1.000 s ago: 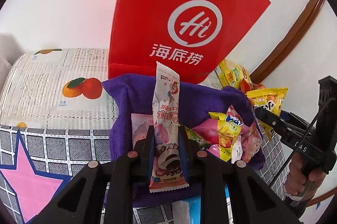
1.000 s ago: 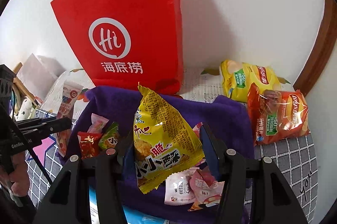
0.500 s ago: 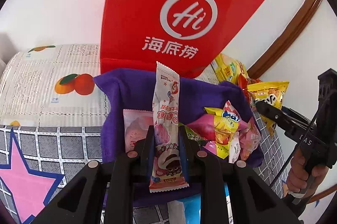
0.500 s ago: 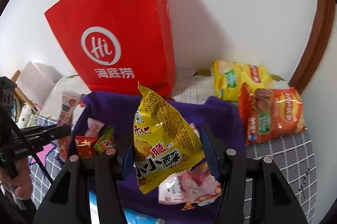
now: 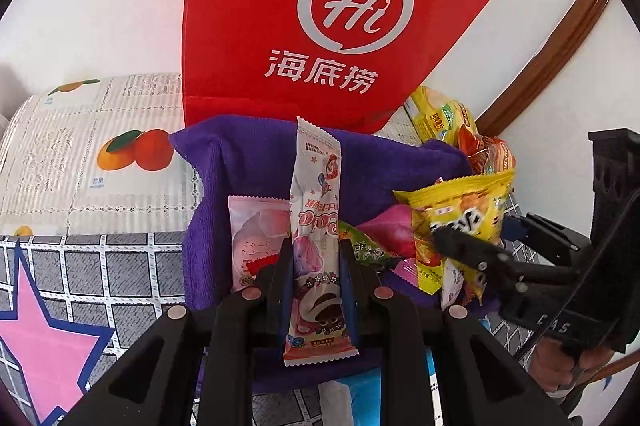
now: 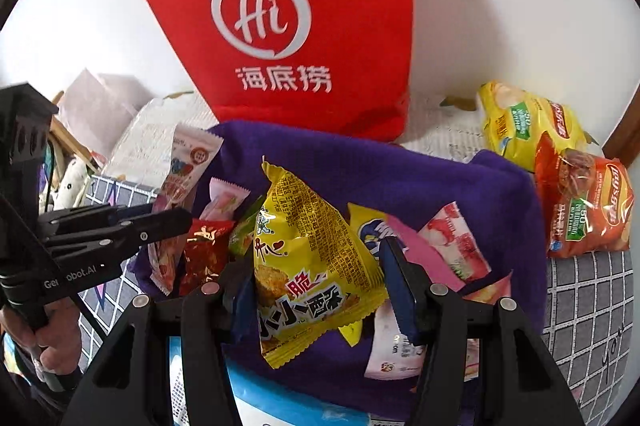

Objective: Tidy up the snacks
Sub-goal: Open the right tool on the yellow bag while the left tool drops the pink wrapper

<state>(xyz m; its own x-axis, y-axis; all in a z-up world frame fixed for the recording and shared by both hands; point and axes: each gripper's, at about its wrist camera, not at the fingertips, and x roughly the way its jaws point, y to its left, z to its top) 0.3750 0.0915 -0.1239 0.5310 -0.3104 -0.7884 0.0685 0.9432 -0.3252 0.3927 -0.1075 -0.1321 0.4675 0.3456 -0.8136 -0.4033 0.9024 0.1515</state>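
Observation:
My left gripper (image 5: 314, 258) is shut on a long pink and white snack bar (image 5: 316, 210), held upright over the purple cloth bin (image 5: 256, 146). My right gripper (image 6: 320, 266) is shut on a yellow triangular snack bag (image 6: 308, 258), low over the same purple bin (image 6: 440, 182). In the left wrist view that yellow bag (image 5: 460, 222) hangs at the bin's right side. Several small packets lie in the bin: a pink one (image 5: 256, 234), a red one (image 6: 204, 250), a pink and white one (image 6: 456, 246).
A red paper bag (image 5: 320, 18) stands against the white wall behind the bin. A yellow chip bag (image 6: 524, 122) and an orange chip bag (image 6: 584, 206) lie to the right. The patterned table cover (image 5: 80, 162) lies bare on the left. A hand (image 6: 36, 342) grips the left tool.
The right gripper has come down and closer to the bin with its yellow bag. In the left wrist view that bag now hangs lower, over the bin's right side. The left gripper barely moved.

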